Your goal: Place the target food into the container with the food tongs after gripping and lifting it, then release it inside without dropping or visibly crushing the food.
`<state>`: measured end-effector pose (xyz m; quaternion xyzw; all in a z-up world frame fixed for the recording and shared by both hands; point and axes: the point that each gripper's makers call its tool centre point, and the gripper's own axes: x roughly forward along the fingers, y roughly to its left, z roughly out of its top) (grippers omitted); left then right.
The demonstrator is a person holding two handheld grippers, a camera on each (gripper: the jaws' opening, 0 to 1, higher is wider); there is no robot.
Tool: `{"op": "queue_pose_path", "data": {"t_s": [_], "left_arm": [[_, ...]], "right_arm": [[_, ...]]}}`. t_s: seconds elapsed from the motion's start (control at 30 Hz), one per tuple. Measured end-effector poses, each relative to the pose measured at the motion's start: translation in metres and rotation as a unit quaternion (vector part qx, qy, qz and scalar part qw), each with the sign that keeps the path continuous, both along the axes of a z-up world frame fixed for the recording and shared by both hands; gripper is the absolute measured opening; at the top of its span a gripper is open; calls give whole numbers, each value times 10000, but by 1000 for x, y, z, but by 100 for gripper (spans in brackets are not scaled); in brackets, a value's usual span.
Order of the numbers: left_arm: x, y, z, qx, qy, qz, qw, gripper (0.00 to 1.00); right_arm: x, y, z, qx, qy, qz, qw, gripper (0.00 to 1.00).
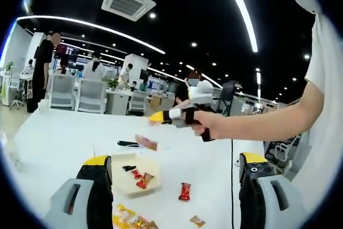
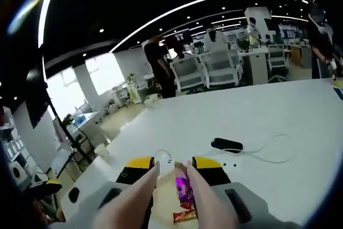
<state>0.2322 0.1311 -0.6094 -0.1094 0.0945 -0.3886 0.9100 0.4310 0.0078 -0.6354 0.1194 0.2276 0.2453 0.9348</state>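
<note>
My right claw (image 2: pixel 174 171) clenches pale food tongs (image 2: pixel 177 199), which pinch a purple-wrapped candy (image 2: pixel 183 186) above the white table (image 2: pixel 278 111). My left claw (image 1: pixel 177 167) hangs released over the shallow cream container (image 1: pixel 136 178).

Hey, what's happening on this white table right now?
A person works at a white table with a hand-held gripper in each hand. The right hand-held gripper is shut on pale food tongs, whose tips pinch a purple-wrapped candy held up in the air. The left hand-held gripper hangs open above a shallow container holding a few candies, with more wrapped candies loose beside it.
</note>
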Motion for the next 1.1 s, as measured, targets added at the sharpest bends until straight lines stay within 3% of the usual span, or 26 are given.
{"op": "queue_pose_path", "data": {"t_s": [0.5, 0.63, 0.73, 0.93, 1.1], "left_arm": [[-3, 0, -5, -26, 108, 70, 9999, 99], [-8, -6, -2, -225, 244, -48, 9994, 99], [-11, -9, 3, -145, 89, -99, 9998, 99], [-14, -7, 8, -185, -2, -72, 9998, 99], [-16, -5, 6, -182, -13, -34, 9998, 99]], "right_arm": [[-23, -32, -4, -188, -12, -51, 9998, 28], [-29, -41, -3, -121, 34, -148, 9998, 28], [-37, -45, 4, -151, -52, -102, 9998, 28], [-40, -58, -6, -472, 30, -27, 9989, 28], [-42, -60, -8, -406, 83, -39, 9991, 28]]}}
